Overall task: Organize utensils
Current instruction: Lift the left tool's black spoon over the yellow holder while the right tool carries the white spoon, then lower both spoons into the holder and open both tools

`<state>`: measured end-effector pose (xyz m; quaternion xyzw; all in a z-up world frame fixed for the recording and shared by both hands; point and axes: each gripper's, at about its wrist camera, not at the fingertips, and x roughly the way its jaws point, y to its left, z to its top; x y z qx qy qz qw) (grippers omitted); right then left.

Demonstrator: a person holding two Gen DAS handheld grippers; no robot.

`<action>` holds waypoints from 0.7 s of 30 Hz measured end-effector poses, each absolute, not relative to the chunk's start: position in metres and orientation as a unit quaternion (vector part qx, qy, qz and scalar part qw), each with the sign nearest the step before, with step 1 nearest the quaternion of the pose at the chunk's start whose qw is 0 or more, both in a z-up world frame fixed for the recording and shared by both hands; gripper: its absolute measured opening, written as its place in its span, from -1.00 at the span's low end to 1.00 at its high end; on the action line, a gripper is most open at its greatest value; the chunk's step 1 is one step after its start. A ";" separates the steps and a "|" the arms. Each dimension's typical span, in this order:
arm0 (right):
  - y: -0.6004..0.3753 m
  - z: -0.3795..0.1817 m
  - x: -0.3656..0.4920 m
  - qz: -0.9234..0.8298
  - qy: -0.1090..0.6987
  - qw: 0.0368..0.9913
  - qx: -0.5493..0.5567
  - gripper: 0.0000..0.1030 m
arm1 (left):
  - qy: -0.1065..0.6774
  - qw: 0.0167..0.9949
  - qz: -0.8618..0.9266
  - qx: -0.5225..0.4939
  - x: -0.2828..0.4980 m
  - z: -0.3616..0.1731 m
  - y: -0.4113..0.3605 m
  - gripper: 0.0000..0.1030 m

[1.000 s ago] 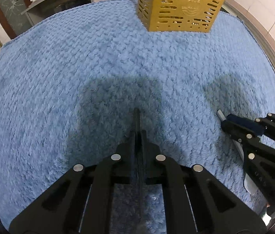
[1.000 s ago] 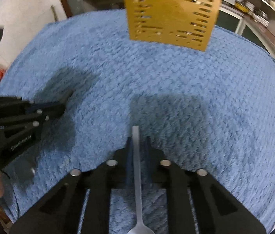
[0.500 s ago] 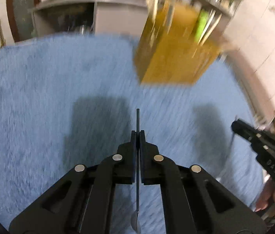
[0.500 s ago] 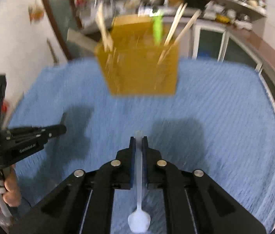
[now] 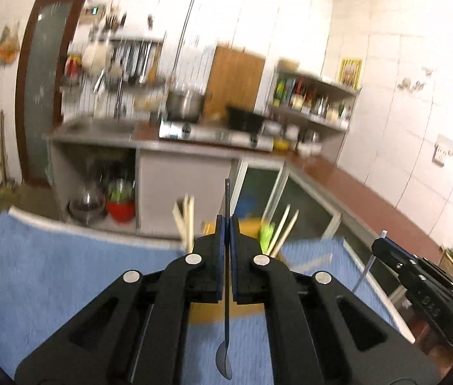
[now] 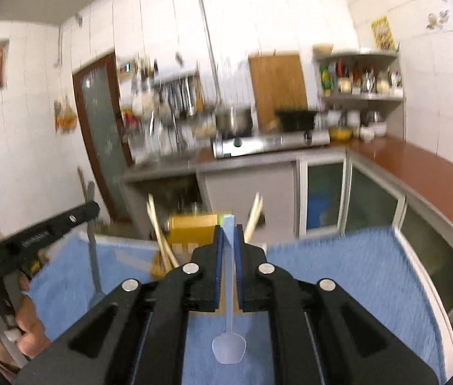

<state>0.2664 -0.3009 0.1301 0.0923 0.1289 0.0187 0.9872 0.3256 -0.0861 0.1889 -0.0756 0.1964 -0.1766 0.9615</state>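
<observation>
My left gripper [image 5: 227,221] is shut on a dark spoon [image 5: 226,330], handle forward, bowl hanging toward the camera. My right gripper [image 6: 229,231] is shut on a pale translucent spoon [image 6: 229,337], bowl toward the camera. Both are raised and tilted up above the blue towel [image 5: 49,269]. The yellow utensil holder [image 6: 191,227] stands just past the fingertips, mostly hidden by them, with wooden chopsticks [image 6: 157,231] and a green piece [image 5: 266,231] sticking out. The right gripper shows at the right of the left wrist view [image 5: 383,247]; the left gripper shows at the left of the right wrist view [image 6: 93,208].
The blue towel [image 6: 354,276] covers the table. Behind are a kitchen counter with a stove [image 6: 271,142], a sink area [image 5: 98,126], a shelf of bottles [image 6: 358,80], glass-door cabinets [image 6: 370,205] and a brown door [image 5: 43,96].
Both grippers have lifted and tilted upward from the towel, each still holding its spoon. The view now takes in the kitchen, and the holder sits low behind the fingertips.
</observation>
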 end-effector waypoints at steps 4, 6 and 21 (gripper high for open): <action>-0.301 0.147 0.279 0.005 0.058 0.995 0.085 -0.86 | 0.145 0.969 -0.178 -0.088 0.336 0.203 -0.099 -0.97; -0.297 0.149 0.287 0.003 0.042 0.996 0.074 -0.86 | 0.120 0.972 -0.182 -0.090 0.345 0.206 -0.102 -0.97; -0.285 0.104 0.366 0.026 0.038 0.996 0.070 -0.86 | 0.145 0.970 -0.184 -0.058 0.423 0.131 -0.130 -0.97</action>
